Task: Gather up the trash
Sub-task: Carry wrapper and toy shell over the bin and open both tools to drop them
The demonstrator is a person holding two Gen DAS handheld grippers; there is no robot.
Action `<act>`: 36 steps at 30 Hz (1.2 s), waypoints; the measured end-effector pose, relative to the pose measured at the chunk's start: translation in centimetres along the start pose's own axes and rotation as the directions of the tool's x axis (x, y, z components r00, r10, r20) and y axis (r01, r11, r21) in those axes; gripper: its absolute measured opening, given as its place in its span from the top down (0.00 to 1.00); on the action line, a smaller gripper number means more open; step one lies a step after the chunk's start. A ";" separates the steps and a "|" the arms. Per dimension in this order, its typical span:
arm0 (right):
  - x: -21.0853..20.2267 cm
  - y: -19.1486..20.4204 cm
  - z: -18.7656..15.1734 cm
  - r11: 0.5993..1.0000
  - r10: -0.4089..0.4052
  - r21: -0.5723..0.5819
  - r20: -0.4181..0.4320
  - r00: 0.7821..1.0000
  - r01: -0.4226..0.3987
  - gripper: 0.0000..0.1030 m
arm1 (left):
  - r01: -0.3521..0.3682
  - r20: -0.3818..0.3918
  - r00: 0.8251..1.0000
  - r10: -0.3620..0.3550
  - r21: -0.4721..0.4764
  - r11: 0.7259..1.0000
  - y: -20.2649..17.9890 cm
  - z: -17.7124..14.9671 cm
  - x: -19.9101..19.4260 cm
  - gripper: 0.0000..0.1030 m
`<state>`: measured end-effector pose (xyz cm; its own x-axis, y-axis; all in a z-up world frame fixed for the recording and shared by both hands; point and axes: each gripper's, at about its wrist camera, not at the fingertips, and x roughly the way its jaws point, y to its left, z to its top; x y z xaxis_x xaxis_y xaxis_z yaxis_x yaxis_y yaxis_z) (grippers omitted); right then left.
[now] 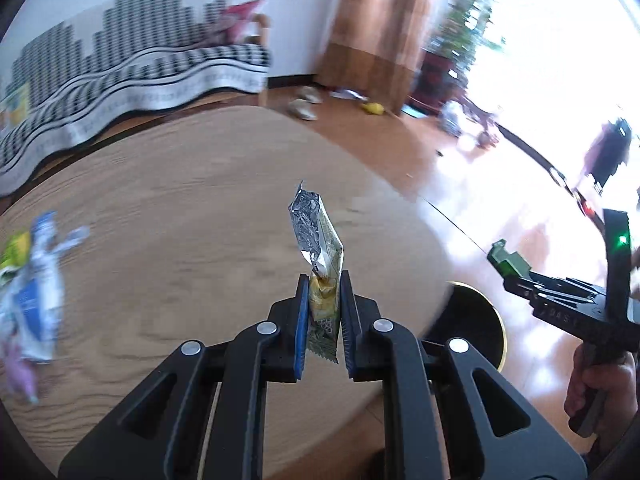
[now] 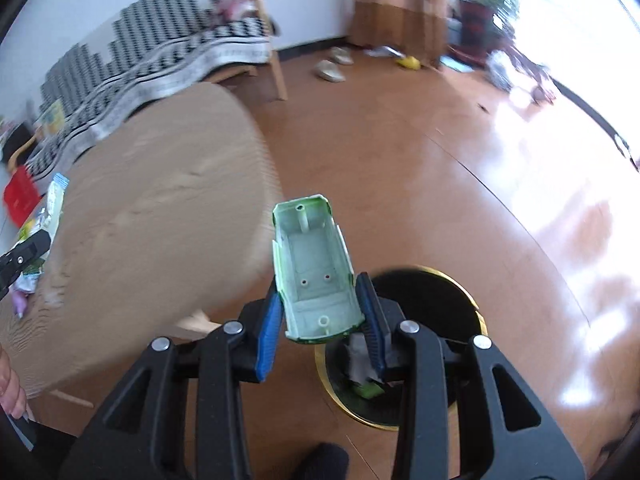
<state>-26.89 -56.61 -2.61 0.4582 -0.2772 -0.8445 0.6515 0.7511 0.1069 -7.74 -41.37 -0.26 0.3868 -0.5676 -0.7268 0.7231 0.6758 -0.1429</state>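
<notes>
White wall (image 1: 296, 20) at back. Brown curtain (image 1: 372, 20) hangs to floor beside overexposed bright window (image 1: 560, 60); potted plant (image 1: 468, 16) near it. Glossy orange-brown wood floor (image 2: 400, 140) with strong glare on window side. Sofa (image 1: 120, 76) along wall under black-and-white checked cover, wooden leg showing. Round light-wood table (image 1: 180, 220) in foreground. Pair of pale slippers (image 2: 334, 66) on floor near curtain. Everything slightly blurred.

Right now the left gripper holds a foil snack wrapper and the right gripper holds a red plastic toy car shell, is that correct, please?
Not quite: the plastic toy car shell in the right gripper is pale green, not red, as the right wrist view shows. The left gripper does hold the foil snack wrapper.
</notes>
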 end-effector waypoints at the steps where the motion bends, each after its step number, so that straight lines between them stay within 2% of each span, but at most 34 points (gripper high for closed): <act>1: 0.4 -1.7 -0.5 1.000 -0.009 0.028 -0.024 1.000 0.010 0.65 | 0.019 -0.010 1.000 -0.019 0.012 1.000 -1.2 -0.1 0.6 0.87; 7: 2.9 -8.2 -3.1 0.989 -0.039 0.135 -0.163 0.986 0.061 0.65 | 0.128 -0.067 0.990 -0.122 0.097 0.987 -8.7 -1.1 4.0 0.87; 13: 5.3 -10.7 -4.8 0.981 -0.012 0.182 -0.279 0.960 0.065 0.64 | 0.186 -0.115 0.979 -0.169 0.154 0.970 -12.6 -2.2 6.3 0.87; 17: 6.0 -10.8 -4.6 0.980 -0.007 0.186 -0.297 0.955 0.065 0.64 | 0.201 -0.138 0.974 -0.178 0.173 0.964 -13.6 -2.4 7.4 0.87; 24: 6.3 -10.1 -4.1 0.980 0.003 0.193 -0.286 0.958 0.054 0.64 | 0.215 -0.156 0.970 -0.189 0.176 0.961 -14.6 -2.4 8.5 0.87; 25: 6.3 -10.2 -4.1 0.978 0.007 0.201 -0.281 0.960 0.052 0.61 | 0.218 -0.159 0.969 -0.190 0.176 0.960 -14.7 -2.4 8.7 0.87; 27: 6.0 -10.6 -3.9 0.975 0.003 0.214 -0.267 0.964 0.057 0.28 | 0.225 -0.167 0.966 -0.196 0.177 0.958 -14.8 -2.3 9.2 0.87; 33: 4.9 -12.2 -3.6 0.961 -0.008 0.268 -0.220 0.975 0.068 0.26 | 0.270 -0.203 0.951 -0.233 0.178 0.946 -15.2 -2.5 10.4 0.87; 36: 4.3 -13.1 -3.5 0.949 -0.026 0.304 -0.199 0.980 0.086 0.26 | 0.334 -0.254 0.923 -0.290 0.153 0.930 -15.6 -2.9 11.4 0.87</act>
<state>-35.59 -65.56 -9.46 0.3121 -0.1718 -0.9344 0.8416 0.5063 0.1880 -16.28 -57.00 -8.31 0.0018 -0.5999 -0.8001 0.8891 0.3671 -0.2733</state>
